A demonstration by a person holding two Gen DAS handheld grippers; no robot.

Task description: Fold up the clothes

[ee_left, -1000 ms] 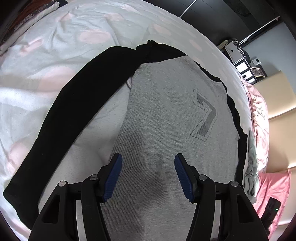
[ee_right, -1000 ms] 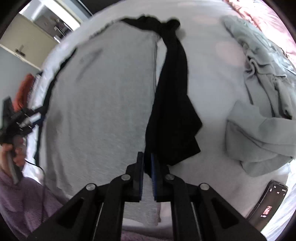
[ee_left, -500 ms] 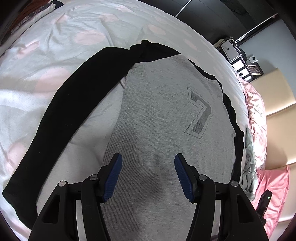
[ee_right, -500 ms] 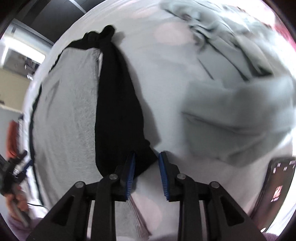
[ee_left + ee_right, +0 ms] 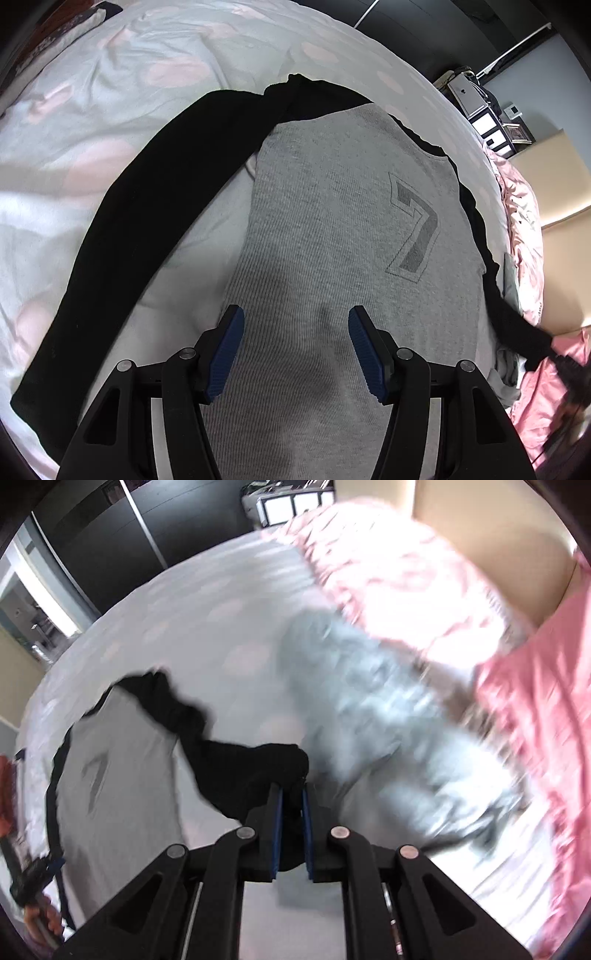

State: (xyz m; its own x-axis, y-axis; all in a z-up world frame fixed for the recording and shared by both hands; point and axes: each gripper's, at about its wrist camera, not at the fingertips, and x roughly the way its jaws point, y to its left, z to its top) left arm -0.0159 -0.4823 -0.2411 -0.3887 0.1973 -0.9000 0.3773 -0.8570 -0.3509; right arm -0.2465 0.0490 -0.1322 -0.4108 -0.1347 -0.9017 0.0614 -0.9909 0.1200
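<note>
A grey raglan shirt (image 5: pixel 332 229) with a "7" print and black sleeves lies flat on the bed. Its left black sleeve (image 5: pixel 136 236) stretches out toward the near left. My left gripper (image 5: pixel 295 347) hovers open over the shirt's lower body, with nothing between its blue pads. In the right wrist view my right gripper (image 5: pixel 291 805) is shut on the cuff end of the other black sleeve (image 5: pixel 236 768), which is lifted and pulled out away from the grey body (image 5: pixel 118 775). That view is motion-blurred.
A crumpled grey garment (image 5: pixel 388 731) lies on the white dotted bedsheet (image 5: pixel 92 129) to the right of the shirt. Pink bedding (image 5: pixel 535 716) and a beige headboard (image 5: pixel 480 528) lie beyond it. A hand (image 5: pixel 40 919) holds the left gripper.
My right gripper closed on the black sleeve's cuff and swung it up and outward to the right. The left gripper stayed open above the shirt, shifting only slightly.
</note>
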